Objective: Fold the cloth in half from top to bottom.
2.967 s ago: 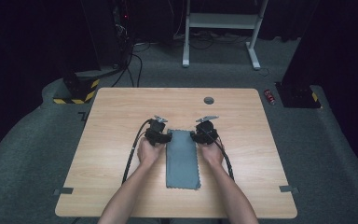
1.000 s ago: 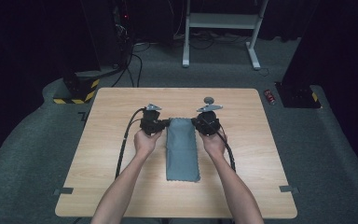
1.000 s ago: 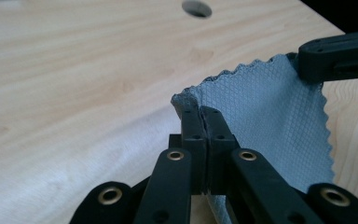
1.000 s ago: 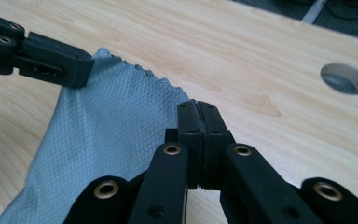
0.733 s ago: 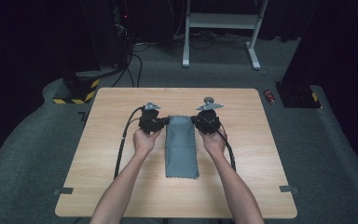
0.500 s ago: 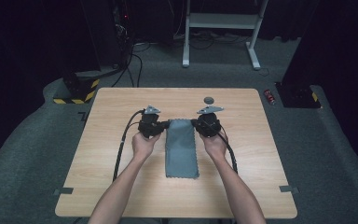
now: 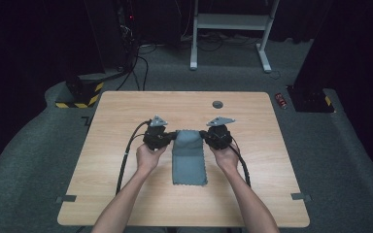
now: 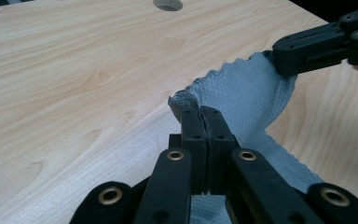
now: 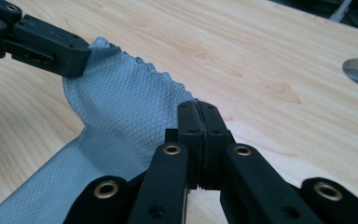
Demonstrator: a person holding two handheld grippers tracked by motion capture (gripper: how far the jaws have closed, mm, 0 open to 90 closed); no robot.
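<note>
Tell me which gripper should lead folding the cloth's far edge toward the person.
Neither clearly. The left gripper and right gripper each clamp a far corner of the grey cloth, level with each other. Probably both together; right, if one must lead.

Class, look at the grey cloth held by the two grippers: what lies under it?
Under the cloth is the wooden table. The left gripper and right gripper hold its far corners raised above the wood. What its flat part covers cannot be seen.

Grey waffle-textured cloth [image 7: 189,158], far corners lifted, near end apparently flat on table.
</note>
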